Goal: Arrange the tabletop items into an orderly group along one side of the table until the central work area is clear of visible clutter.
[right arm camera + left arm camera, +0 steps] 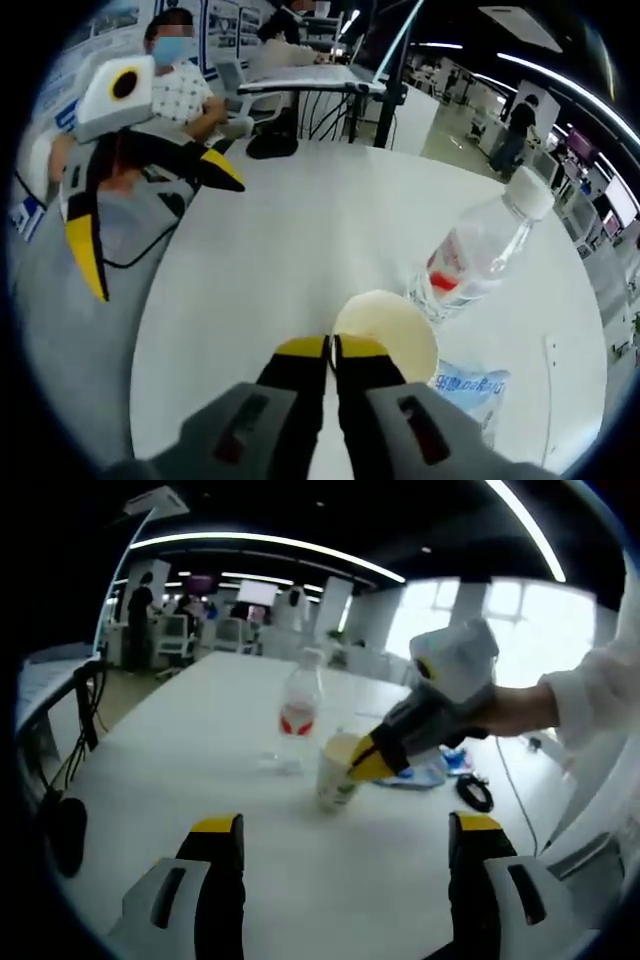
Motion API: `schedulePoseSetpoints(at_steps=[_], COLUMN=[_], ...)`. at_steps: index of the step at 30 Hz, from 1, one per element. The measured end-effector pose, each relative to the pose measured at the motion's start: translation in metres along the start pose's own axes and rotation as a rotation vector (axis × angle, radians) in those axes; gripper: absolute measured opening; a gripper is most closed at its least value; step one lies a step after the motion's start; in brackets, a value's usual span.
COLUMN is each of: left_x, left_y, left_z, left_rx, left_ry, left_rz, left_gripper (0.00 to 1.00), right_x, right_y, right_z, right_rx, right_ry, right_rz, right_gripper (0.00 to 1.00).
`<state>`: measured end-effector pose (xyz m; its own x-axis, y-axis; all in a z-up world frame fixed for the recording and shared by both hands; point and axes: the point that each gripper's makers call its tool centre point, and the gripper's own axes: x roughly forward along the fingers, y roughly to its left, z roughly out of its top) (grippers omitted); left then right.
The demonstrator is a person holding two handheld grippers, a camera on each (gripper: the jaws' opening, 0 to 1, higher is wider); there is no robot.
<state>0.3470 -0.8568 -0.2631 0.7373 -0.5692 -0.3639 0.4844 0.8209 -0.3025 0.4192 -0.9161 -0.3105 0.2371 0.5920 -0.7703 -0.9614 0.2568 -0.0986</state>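
Note:
A pale paper cup (pixel 335 772) stands near the middle of the white table (pixel 190 760). My right gripper (pixel 372 762) reaches in from the right, its yellow-tipped jaws pinching the cup's rim. In the right gripper view those jaws (pixel 332 347) are shut together at the near edge of the cup (pixel 392 335). Just behind the cup stands a clear water bottle (pixel 299 698) with a red label (pixel 478 250). My left gripper (pixel 345 825) is open and empty, short of the cup, and its spread jaws (pixel 155 215) hang off the table's left edge.
A blue packet (pixel 425 776) (pixel 468 386) lies beside the cup, and a coiled black cable (pixel 474 792) lies further right. A person in a mask (pixel 182 85) sits beyond the table edge. A desk with cables (pixel 300 85) stands behind.

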Motion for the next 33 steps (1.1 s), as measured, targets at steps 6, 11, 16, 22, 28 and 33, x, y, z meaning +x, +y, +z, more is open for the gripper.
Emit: schedulePoseSetpoints(at_steps=[6,11,16,22,28,33], left_x=[-0.0006,-0.0009,-0.0013,-0.0014,-0.0011,-0.0009], left_y=[0.002,0.0012,0.0024,0.0022,0.0021,0.0017], left_z=[0.0003,0.0002,0.001,0.0012,0.0007,0.0], left_rx=[-0.004,-0.007,-0.011,-0.012,-0.012,-0.009], left_ry=[-0.003,-0.002,-0.007,-0.008,-0.005,-0.001], left_rz=[0.005,0.001,0.005,0.006,0.007,0.008], left_gripper=[0.8,0.8,0.8,0.81,0.81,0.81], right_x=[0.0005,0.0017,-0.0005,-0.0034,-0.0054,-0.006], right_y=[0.0025,0.0037,0.0044,0.0028,0.004,0.004], right_z=[-0.0015,-0.0067,-0.0047,-0.0007,-0.0005,-0.0032], right_rx=[-0.004,0.03,0.023,0.031,0.029,0.028], right_ry=[0.009,0.013,0.001,-0.016,-0.025,-0.019], right_rz=[0.004,0.002,-0.006,-0.017,-0.021,-0.024], right_gripper=[0.01,0.11,0.22,0.29,0.31,0.31])
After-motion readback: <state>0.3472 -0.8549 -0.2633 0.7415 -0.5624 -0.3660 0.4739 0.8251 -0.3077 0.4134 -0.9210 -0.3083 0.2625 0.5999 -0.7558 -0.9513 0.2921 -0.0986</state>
